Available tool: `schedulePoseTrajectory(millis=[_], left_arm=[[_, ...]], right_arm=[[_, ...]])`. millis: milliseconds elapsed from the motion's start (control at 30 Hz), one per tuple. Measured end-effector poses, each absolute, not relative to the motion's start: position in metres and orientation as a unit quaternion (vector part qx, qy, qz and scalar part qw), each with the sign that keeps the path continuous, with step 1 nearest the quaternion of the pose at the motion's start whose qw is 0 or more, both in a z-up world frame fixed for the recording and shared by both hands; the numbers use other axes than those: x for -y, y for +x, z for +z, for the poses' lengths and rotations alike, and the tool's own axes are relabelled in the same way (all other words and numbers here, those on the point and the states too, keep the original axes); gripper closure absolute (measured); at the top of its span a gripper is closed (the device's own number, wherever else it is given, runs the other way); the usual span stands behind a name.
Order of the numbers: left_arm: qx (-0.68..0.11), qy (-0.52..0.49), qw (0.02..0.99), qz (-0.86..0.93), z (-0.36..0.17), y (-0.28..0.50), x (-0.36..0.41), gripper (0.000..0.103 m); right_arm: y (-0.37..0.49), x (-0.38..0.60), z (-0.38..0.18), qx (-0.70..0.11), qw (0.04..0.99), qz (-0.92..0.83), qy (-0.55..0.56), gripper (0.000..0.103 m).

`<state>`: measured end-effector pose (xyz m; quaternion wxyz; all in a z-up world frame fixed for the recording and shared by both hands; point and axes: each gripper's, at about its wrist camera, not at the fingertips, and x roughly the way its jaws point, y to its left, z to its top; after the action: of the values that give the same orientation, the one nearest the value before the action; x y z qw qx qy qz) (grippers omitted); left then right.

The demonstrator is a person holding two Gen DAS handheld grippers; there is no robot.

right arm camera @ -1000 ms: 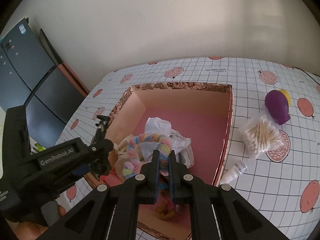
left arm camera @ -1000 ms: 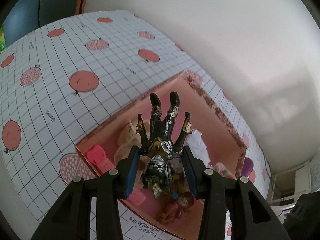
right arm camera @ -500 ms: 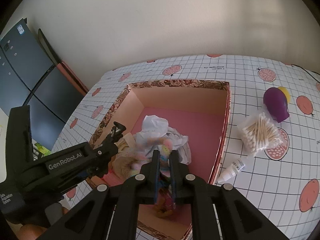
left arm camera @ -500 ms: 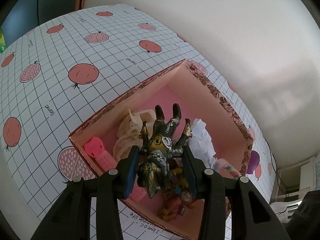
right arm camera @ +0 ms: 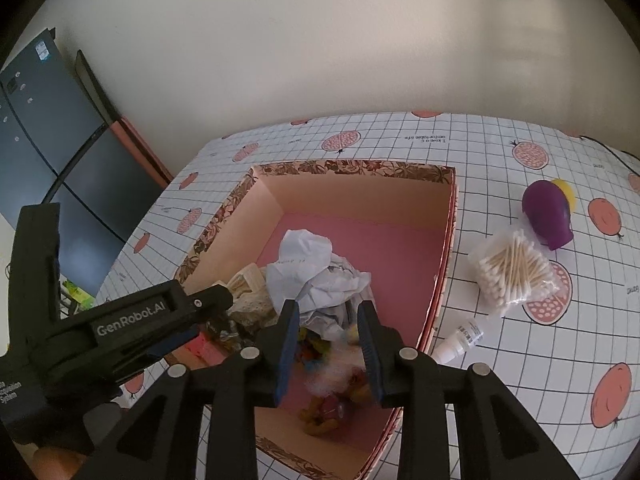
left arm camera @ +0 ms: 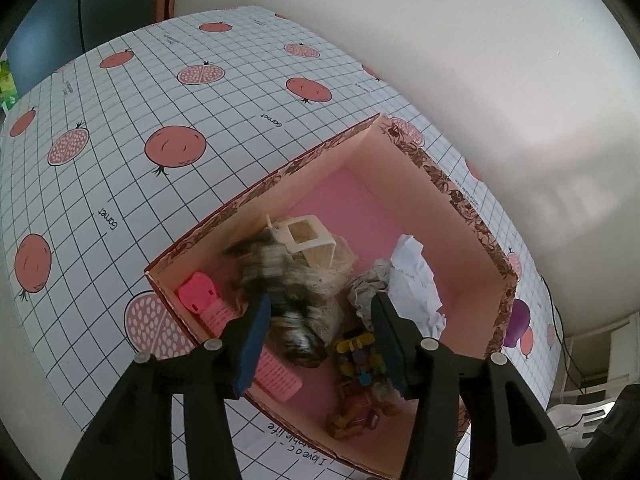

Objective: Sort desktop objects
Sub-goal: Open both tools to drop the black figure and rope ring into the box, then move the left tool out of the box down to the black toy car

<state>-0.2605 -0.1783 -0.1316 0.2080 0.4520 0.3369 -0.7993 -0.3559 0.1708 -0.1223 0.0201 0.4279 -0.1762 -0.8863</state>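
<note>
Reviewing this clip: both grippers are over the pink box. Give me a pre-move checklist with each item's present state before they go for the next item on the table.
1. Left gripper free of its load: ok; jaws have just been opening, and the blurred dark toy figure is dropping clear.
2. Right gripper released: ok; jaws have just been opening, with only a blurred pastel item below them.
3. Figure settled inside the pink box: cannot tell, motion blur.
4. Items left to sort: not ok; cotton swab bag, small white bottle and purple toy remain on the tablecloth.
5. Path from the right gripper to the bottle: ok, only the box wall between.
</note>
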Motion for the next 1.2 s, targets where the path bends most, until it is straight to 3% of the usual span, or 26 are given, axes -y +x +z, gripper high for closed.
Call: schedulePoseTrajectory(millis=[300, 367, 467, 633, 667, 700, 833, 1100, 1200], left_arm=[[-0.334, 0.452, 0.208, -0.801, -0.131, -0.261, 0.178, 0.048], [-0.334, 0.449, 0.209, -0.802, -0.129, -0.26, 0.178, 0.038], [-0.333, 0.445, 0.21, -0.805, -0.127, -0.261, 0.177, 0.036], [-0.327, 0.442, 0.214, -0.807, -0.126, -0.262, 0.176, 0.023], [-0.326, 0.441, 0.216, -0.808, -0.126, -0.262, 0.176, 0.021], [-0.325, 0.438, 0.218, -0.809, -0.125, -0.262, 0.176, 0.02], [-0.315, 0.435, 0.224, -0.813, -0.124, -0.263, 0.175, 0.02], [-0.305, 0.428, 0.23, -0.819, -0.119, -0.263, 0.171, 0.019], [-0.3, 0.427, 0.23, -0.821, -0.117, -0.264, 0.168, 0.019]], right_arm=[[-0.348, -0.177, -0.108, 0.186, 0.014, -0.902, 0.389, 0.07], [-0.345, -0.18, -0.101, 0.188, 0.008, -0.909, 0.372, 0.07], [-0.343, -0.186, -0.099, 0.188, -0.008, -0.911, 0.367, 0.059], [-0.344, -0.195, -0.103, 0.192, -0.029, -0.905, 0.378, 0.053], [-0.344, -0.197, -0.103, 0.194, -0.035, -0.904, 0.38, 0.046], [-0.343, -0.199, -0.104, 0.196, -0.037, -0.903, 0.381, 0.038], [-0.343, -0.201, -0.108, 0.193, -0.04, -0.899, 0.39, 0.032], [-0.343, -0.205, -0.111, 0.198, -0.043, -0.896, 0.395, 0.008], [-0.343, -0.209, -0.111, 0.202, -0.049, -0.895, 0.394, 0.004]])
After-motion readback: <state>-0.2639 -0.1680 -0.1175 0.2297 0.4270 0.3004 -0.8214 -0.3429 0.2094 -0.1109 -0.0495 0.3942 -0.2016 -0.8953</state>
